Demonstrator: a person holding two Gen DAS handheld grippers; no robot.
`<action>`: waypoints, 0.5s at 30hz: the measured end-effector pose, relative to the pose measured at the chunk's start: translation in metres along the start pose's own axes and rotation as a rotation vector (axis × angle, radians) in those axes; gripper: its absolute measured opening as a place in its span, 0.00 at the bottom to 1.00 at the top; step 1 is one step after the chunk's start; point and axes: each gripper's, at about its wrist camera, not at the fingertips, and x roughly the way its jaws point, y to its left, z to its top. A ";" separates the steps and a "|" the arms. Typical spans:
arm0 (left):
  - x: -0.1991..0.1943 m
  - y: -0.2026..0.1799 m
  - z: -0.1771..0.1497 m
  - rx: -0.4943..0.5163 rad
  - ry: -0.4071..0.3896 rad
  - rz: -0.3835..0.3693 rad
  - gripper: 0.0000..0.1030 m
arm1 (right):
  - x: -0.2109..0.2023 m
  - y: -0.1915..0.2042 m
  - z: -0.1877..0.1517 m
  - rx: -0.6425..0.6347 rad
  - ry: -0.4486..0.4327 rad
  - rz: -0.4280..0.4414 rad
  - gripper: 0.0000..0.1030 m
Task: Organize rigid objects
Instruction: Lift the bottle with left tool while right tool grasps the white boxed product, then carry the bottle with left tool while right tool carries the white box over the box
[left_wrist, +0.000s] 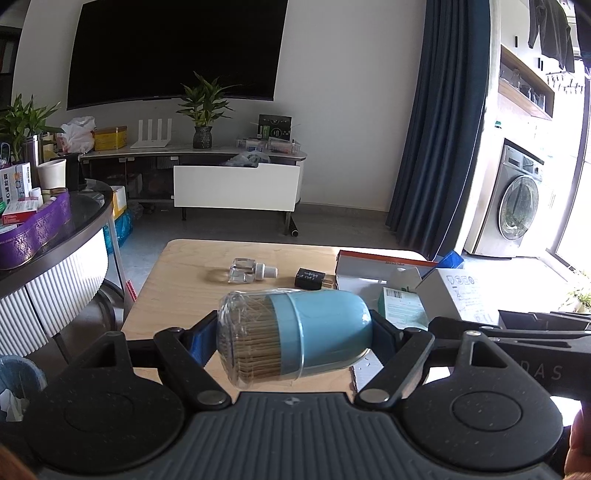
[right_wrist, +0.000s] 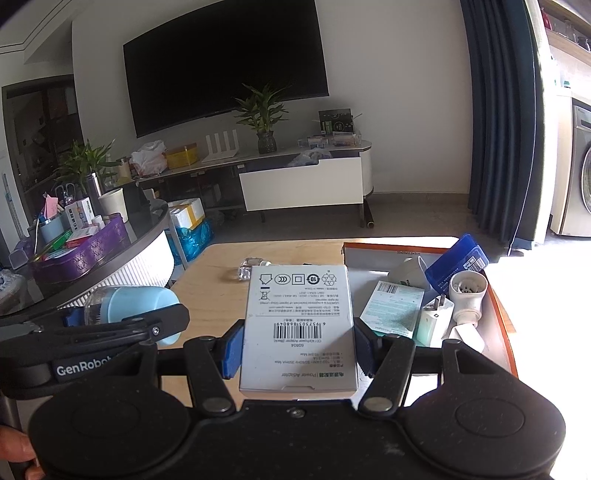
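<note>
Left gripper (left_wrist: 295, 332): black speckled plastic frame, two round hubs, linkage arms on silver pivot pins, blue pads (left_wrist: 205, 334), ribbed grey centre plate with small diamond mark. Right gripper (right_wrist: 295, 345): same black build, blue pads (right_wrist: 232, 349), one centre screw. White "GenRobot" lettering at left edge of right wrist view; faint "DAS" at right edge of left wrist view.
</note>
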 end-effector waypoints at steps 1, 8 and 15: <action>0.000 0.000 0.000 0.001 0.000 -0.002 0.80 | -0.001 -0.001 0.000 0.001 -0.002 -0.002 0.69; -0.001 -0.005 -0.001 0.009 0.000 -0.014 0.80 | -0.006 -0.007 0.000 0.006 -0.011 -0.013 0.69; 0.001 -0.008 -0.001 0.014 0.005 -0.024 0.80 | -0.010 -0.015 0.000 0.014 -0.014 -0.028 0.69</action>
